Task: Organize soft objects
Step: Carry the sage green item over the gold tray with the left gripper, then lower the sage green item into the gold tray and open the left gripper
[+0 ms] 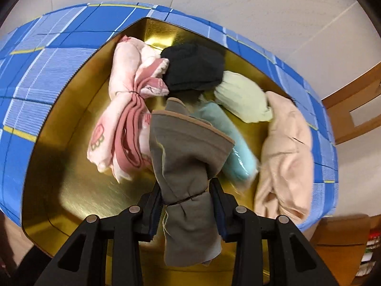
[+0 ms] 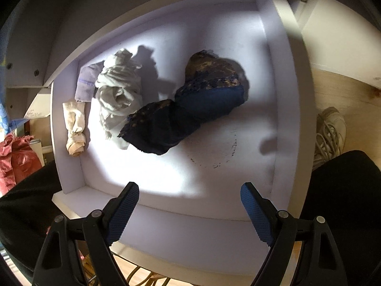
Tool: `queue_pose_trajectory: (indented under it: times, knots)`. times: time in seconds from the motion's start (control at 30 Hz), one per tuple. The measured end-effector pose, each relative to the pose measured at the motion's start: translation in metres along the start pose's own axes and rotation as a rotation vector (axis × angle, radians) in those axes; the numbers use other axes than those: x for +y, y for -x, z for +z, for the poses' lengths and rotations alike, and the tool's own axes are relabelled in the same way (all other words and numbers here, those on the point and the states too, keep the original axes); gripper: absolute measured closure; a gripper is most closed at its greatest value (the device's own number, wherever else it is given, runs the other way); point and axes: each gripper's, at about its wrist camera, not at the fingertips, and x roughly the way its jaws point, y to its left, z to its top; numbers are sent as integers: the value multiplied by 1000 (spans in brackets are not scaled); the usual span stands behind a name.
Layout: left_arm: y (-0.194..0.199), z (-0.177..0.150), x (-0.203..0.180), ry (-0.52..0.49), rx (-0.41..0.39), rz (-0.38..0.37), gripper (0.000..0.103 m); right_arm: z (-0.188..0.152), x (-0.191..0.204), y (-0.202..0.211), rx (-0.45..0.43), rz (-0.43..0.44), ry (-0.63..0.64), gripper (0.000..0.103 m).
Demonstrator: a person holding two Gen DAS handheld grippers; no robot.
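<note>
The grey bundle (image 1: 188,166), tied at its waist with a thin band, was pinched between the pads of the left hand-held gripper (image 1: 188,205) just below that tie, where the roll is narrowest and least likely to unfold. It hung over the gold box (image 1: 78,190), above the other rolls: a pink bundle (image 1: 123,109) ahead to the left, a black roll (image 1: 193,66) straight ahead, a pale green roll (image 1: 243,97), a teal roll (image 1: 228,138) and a peach cloth (image 1: 285,152) to the right. The right hand-held gripper (image 2: 189,205) was spread wide and held nothing, poised over the white drawer (image 2: 281,119), where a dark lace garment (image 2: 190,109) and pale cloths (image 2: 116,90) lay ahead, probably awaiting sorting.
</note>
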Motion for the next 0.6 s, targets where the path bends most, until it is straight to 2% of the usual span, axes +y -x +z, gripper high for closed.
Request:
queue_pose_trajectory:
  times: [0.23,0.53,0.6]
  knots:
    - [-3,19,6,-5,-29,73,66,2,-4,3,-10,14,-30,15]
    - [-4,27,25,43,-56,51,65,1,-2,2,-10,27,-27,15]
    - [-2,26,24,26,-57,43,58,0,-1,2,-10,32,-25,15]
